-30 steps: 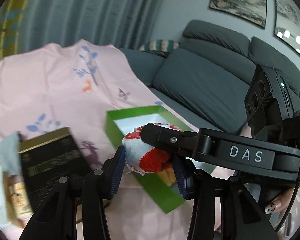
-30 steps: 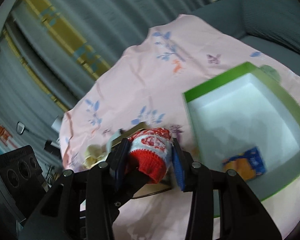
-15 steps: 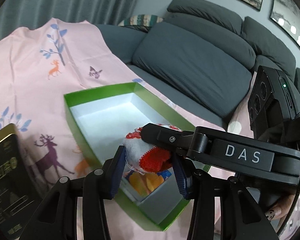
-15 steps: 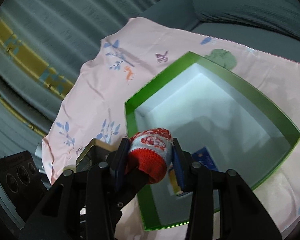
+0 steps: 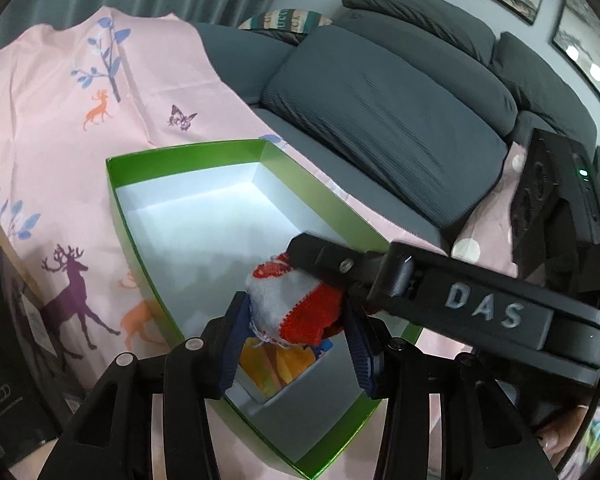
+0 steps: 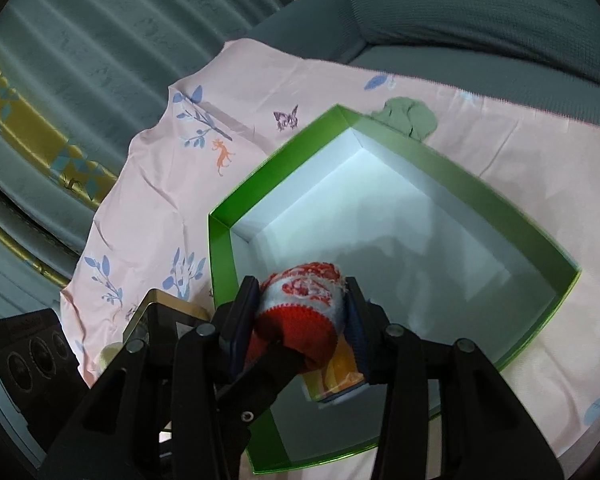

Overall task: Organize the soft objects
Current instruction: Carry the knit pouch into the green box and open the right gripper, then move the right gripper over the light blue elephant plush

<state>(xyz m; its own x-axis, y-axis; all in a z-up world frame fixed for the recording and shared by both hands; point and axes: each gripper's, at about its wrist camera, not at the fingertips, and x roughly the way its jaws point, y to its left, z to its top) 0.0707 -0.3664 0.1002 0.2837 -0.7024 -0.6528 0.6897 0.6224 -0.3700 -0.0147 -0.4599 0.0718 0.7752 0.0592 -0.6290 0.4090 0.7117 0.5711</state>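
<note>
A rolled red and white knitted sock point(image 5: 290, 310) point(image 6: 304, 308) is held from two sides. My left gripper point(image 5: 296, 328) is shut on one end and my right gripper point(image 6: 302, 328) is shut on the other end. Both hold it above the near part of an open green box point(image 5: 116, 184) point(image 6: 220, 248) with a white inside. An orange and blue packet point(image 5: 278, 364) point(image 6: 340, 372) lies in the box under the sock. The right gripper's arm crosses the left wrist view.
The box stands on a pink printed cloth point(image 5: 60, 120) point(image 6: 160, 184). A black and gold tin point(image 5: 4, 320) point(image 6: 160, 312) stands left of the box. A grey sofa point(image 5: 380, 120) runs behind, curtains point(image 6: 80, 60) to the left.
Both grippers have carried the sock from above the tin and cloth to over the green box, and have come lower towards the packet. Their grip has not changed.
</note>
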